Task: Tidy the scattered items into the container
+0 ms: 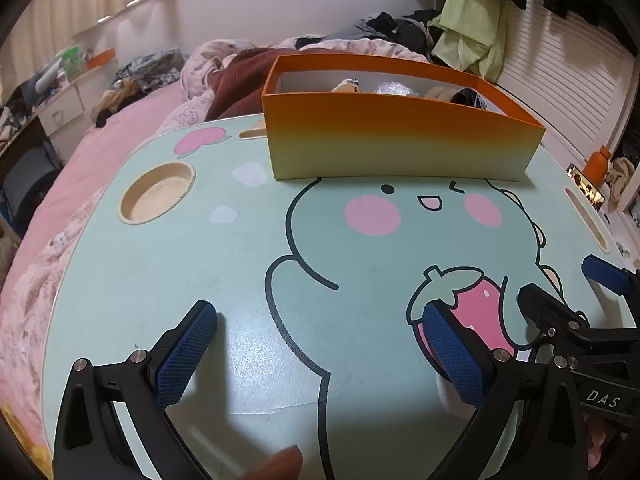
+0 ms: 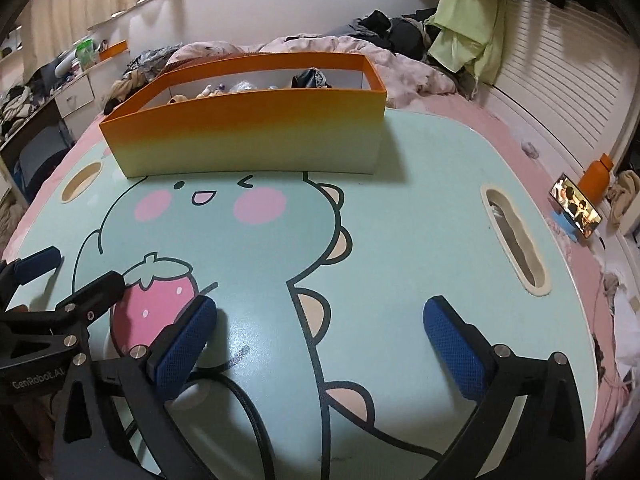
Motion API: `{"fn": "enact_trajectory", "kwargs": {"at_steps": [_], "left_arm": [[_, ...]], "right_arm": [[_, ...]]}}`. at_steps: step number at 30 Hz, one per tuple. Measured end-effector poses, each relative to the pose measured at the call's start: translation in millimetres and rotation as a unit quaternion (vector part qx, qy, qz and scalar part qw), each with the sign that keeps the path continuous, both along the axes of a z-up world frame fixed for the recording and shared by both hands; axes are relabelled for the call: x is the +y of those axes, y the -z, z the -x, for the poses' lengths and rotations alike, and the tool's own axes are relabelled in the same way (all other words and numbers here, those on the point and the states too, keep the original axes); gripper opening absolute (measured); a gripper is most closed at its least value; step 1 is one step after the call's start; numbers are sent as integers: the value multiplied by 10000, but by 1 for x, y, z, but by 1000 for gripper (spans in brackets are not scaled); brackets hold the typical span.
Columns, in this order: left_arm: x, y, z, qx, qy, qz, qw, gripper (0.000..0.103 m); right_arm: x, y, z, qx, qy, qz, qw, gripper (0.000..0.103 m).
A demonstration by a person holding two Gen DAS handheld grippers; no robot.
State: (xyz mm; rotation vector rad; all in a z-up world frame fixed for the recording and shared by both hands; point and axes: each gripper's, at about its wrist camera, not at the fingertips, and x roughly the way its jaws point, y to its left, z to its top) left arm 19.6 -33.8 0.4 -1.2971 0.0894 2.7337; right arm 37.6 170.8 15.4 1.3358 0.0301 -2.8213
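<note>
An orange-to-yellow box (image 1: 396, 144) (image 2: 248, 136) stands at the far side of a mint lap table (image 1: 180, 280) (image 2: 420, 240) printed with a cartoon dinosaur. Small toys, a crinkled wrapper and a dark item show over its rim. My left gripper (image 1: 320, 352) hangs open low over the table's near part, with nothing between its blue pads. Beside it on the right, my right gripper (image 2: 320, 344) is also open and empty; its fingers (image 1: 552, 316) show at the right edge of the left wrist view. A black cable (image 2: 240, 400) lies under the right gripper.
The table rests on a pink bed (image 1: 60, 208) with rumpled bedding and clothes behind the box. A round cup recess (image 1: 156, 192) and a long slot (image 2: 514, 236) are cut into the tabletop. A lit phone (image 2: 576, 210) and an orange bottle (image 2: 596, 178) sit at far right.
</note>
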Motion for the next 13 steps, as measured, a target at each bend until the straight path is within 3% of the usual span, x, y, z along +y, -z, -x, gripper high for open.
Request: {"fn": "enact_trajectory", "kwargs": {"at_steps": [13], "left_arm": [[0,0,0,16,34,-5,10000,103]], "right_arm": [[-1,0,-1,1,6,-2,10000,103]]}}
